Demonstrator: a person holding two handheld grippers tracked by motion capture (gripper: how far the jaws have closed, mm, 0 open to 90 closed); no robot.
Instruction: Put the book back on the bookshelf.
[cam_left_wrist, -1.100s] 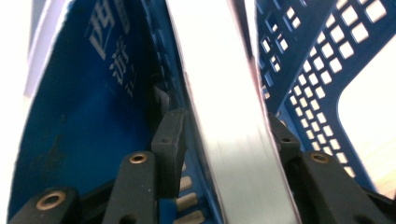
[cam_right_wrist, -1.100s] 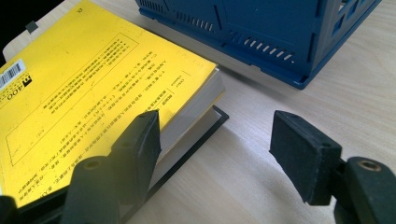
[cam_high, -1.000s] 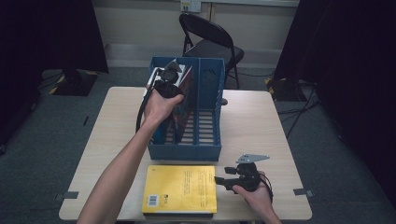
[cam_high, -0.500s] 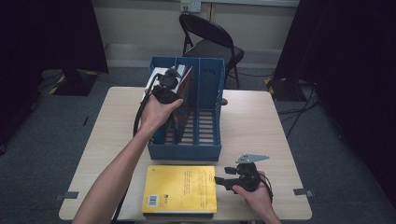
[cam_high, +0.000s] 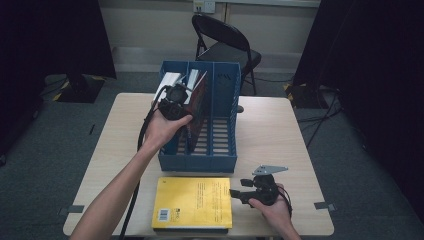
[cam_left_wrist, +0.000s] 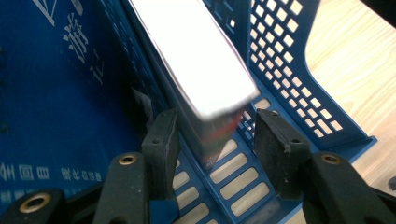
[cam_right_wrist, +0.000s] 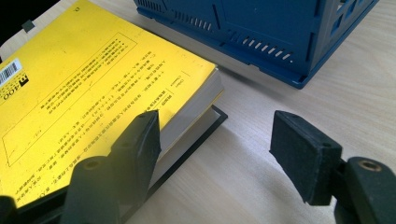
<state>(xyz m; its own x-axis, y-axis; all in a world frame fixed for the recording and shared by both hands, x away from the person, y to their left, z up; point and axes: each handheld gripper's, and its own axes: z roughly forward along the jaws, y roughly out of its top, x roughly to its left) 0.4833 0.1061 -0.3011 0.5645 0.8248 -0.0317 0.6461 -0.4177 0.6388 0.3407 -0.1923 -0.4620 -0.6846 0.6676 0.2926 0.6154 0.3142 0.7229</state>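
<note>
A blue three-slot file rack (cam_high: 197, 162) stands mid-table. My left gripper (cam_high: 175, 97) reaches into it from above. In the left gripper view its jaws (cam_left_wrist: 217, 128) straddle a leaning book with white page edges and a red cover (cam_left_wrist: 196, 60). They have just been opening, and the right pad stands off the book. A yellow book (cam_high: 192, 202) lies flat at the front edge on a dark book (cam_right_wrist: 205, 126). My right gripper (cam_high: 239, 189) rests open at its right corner (cam_right_wrist: 217, 126), one pad over the yellow cover (cam_right_wrist: 93, 79), one over bare wood.
A blue cover with white print (cam_left_wrist: 56, 93) stands left of the leaning book. More books (cam_high: 170, 80) sit in the rack's left slot. A black folding chair (cam_high: 225, 45) is behind the wooden table (cam_high: 280, 130). Dark curtains flank the room.
My left hand has drawn back a little toward the near side of the rack. My right hand and the yellow book have stayed where they were.
</note>
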